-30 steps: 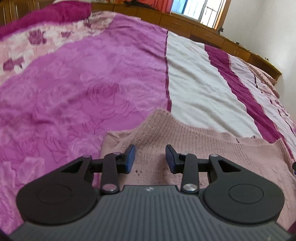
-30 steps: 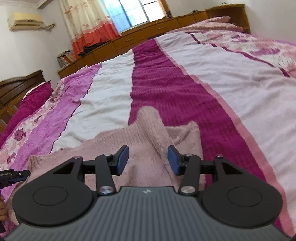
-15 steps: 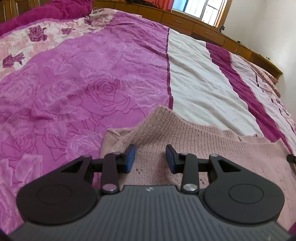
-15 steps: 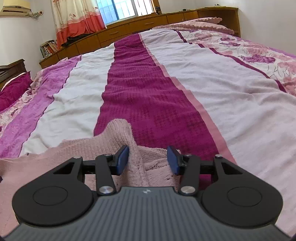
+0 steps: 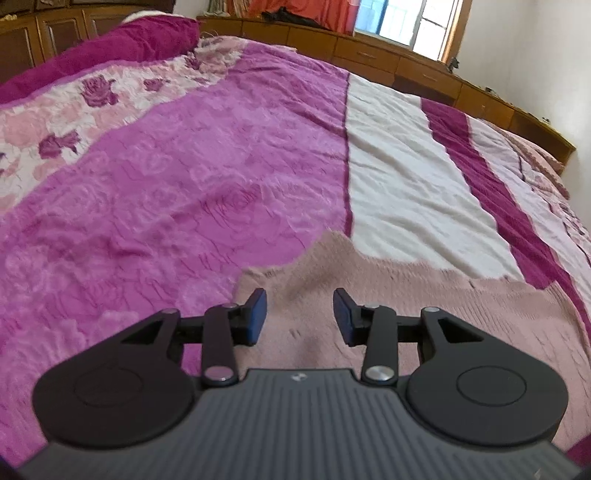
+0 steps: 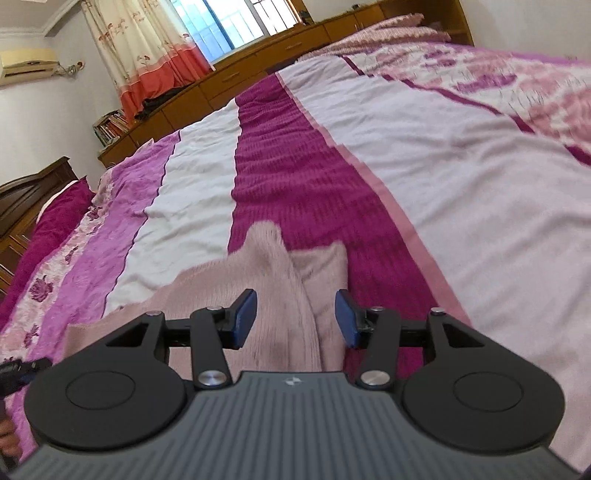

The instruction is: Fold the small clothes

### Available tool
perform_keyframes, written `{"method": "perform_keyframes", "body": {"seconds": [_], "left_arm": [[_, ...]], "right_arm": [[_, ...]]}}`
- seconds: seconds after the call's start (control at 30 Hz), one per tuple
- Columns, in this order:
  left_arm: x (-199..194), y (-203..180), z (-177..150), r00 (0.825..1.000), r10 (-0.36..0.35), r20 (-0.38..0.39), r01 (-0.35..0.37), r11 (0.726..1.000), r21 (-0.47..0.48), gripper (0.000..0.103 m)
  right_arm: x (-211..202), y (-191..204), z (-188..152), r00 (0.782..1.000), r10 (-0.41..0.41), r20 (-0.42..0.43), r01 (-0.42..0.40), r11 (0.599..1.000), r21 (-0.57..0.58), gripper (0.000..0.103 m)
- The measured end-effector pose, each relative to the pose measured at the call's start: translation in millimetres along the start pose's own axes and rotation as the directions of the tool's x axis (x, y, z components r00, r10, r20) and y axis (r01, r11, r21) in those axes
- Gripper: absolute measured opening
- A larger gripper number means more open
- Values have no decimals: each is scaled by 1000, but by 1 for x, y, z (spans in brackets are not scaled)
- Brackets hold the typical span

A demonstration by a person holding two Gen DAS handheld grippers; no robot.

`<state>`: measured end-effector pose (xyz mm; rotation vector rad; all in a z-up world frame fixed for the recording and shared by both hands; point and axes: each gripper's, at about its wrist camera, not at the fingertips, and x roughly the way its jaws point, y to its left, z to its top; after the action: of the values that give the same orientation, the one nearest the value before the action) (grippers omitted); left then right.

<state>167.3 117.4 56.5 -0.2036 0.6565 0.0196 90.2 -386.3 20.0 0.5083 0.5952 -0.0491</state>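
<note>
We hover both hand-held grippers, left point(image 5: 298, 316) just eased wider & right point(image 6: 295, 318), jaws apart w/ nothing clamped, over the pink sweater point(image 5: 424, 310) spread on the bed point(image 5: 184, 192), prob. lining up a fold.

A home bedroom, shown by the wide bed with its striped bedspread point(image 6: 306, 173) mid-frame, curtained window point(image 6: 236, 26) at top, air conditioner point(image 6: 27, 66) upper left.
</note>
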Motion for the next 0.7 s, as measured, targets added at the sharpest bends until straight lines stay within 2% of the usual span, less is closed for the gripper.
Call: {"method": "perform_keyframes", "body": {"seconds": [0.07,0.1,0.27,0.37,0.47,0.5,0.53,0.6,0.63,0.7], "left_arm": [[5,2,7,1000,14,14,-14,1000,-3,48],[10,3,11,1000,8,13,-8,1000,1,54],[42,9,20,1000,7,-11,-7,1000,13,54],[54,17,21,998,-64,-16,63,997,-47,54],[60,21,18,985,-170,-23,166,980,-109,53],[60,19,17,981,-195,-23,191,976,-105,48],[58,16,16,978,-210,-16,208,975,-83,35],[52,6,11,982,-191,0,191,982,-3,20],[50,2,9,983,-186,5,186,982,30,15],[43,-5,4,984,-177,26,175,981,81,11]], "right_arm": [[-9,-1,-11,1000,2,-3,-2,1000,13,55],[-12,-2,-16,1000,3,-4,-3,1000,20,55],[-22,10,-30,1000,6,-12,-5,1000,28,55],[-23,31,-30,1000,12,-6,-12,999,-37,55],[-21,50,-30,1000,26,-2,-26,996,-84,55],[-18,54,-32,999,34,-7,-34,996,-84,55],[-16,57,-33,999,40,-13,-41,996,-78,55],[-10,60,-37,998,51,-31,-53,997,-59,55],[-7,61,-40,998,54,-39,-56,997,-53,55],[-5,63,-44,998,49,-40,-51,997,-55,55]]}}
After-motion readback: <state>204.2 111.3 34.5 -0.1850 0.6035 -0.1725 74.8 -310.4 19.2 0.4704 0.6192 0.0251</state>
